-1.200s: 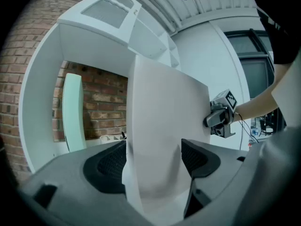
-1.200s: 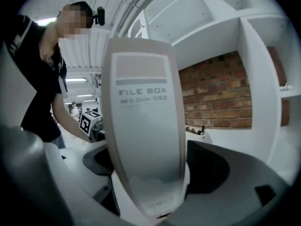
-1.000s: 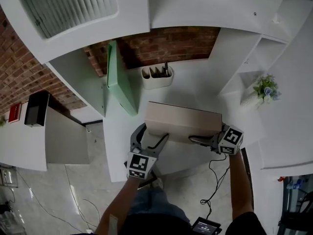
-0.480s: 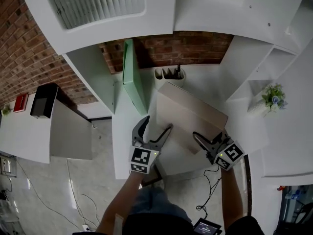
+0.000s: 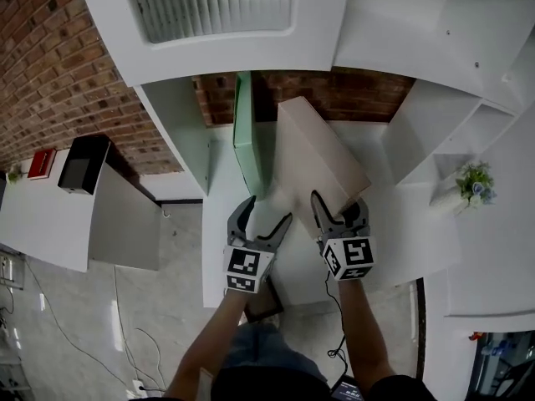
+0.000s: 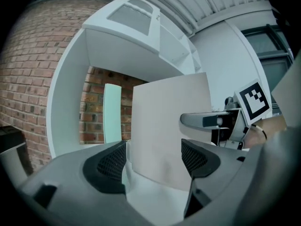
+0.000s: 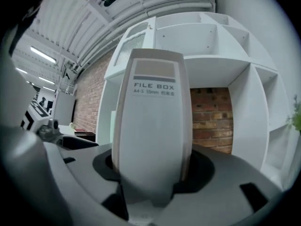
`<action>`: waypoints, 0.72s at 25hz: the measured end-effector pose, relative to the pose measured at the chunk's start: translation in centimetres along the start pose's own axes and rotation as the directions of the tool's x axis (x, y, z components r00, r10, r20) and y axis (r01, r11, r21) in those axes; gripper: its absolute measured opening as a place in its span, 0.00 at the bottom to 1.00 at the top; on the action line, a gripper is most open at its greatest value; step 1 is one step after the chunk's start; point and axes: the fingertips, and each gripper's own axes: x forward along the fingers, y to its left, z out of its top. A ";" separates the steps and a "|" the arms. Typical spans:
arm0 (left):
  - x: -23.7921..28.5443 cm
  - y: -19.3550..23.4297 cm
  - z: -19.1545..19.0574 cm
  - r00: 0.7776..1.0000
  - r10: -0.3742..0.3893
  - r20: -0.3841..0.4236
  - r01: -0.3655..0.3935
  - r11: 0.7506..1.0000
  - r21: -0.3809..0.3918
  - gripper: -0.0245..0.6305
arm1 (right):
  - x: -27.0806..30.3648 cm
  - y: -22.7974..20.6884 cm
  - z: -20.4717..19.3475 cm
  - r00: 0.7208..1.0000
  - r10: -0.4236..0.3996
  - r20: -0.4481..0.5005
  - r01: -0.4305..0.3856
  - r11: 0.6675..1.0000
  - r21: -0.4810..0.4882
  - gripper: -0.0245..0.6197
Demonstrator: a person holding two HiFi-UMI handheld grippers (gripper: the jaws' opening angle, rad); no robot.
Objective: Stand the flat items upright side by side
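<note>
A beige file box stands on its edge on the white desk, spine toward me, just right of an upright green file box. My right gripper is shut on the beige box's spine; its jaws have just been closing, with the box between them. In the right gripper view both pads of that gripper press the spine's sides. My left gripper is open at the box's lower left, its jaws empty. Past them are the beige box and the green box.
White shelf compartments with a brick back wall surround the desk. A small potted plant sits on a shelf at the right. A black box stands on a side counter at the left. A slatted white cabinet hangs overhead.
The beige box has swung from lying crosswise to standing with its spine toward me beside the green box. My right gripper moved left and turned with it. The left gripper shifted slightly.
</note>
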 end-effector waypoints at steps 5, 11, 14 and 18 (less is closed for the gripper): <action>0.4 2.6 0.3 0.999 0.039 0.007 -0.039 0.999 -0.011 0.58 | 4.6 1.1 -0.5 0.996 -0.085 -0.001 0.085 0.996 0.024 0.44; 1.4 5.7 0.7 0.996 0.091 0.019 -0.090 0.995 -0.038 0.58 | 9.3 1.8 -1.5 0.994 -0.111 -0.022 0.112 0.993 0.023 0.44; 1.9 6.7 0.9 0.995 0.097 0.025 -0.096 0.995 -0.042 0.58 | 11.2 2.0 -2.1 0.992 -0.123 -0.033 0.124 0.992 0.019 0.44; 2.3 7.3 0.8 0.995 0.097 0.022 -0.096 0.994 -0.041 0.58 | 13.4 2.4 -2.6 0.989 -0.142 -0.035 0.142 0.990 0.002 0.44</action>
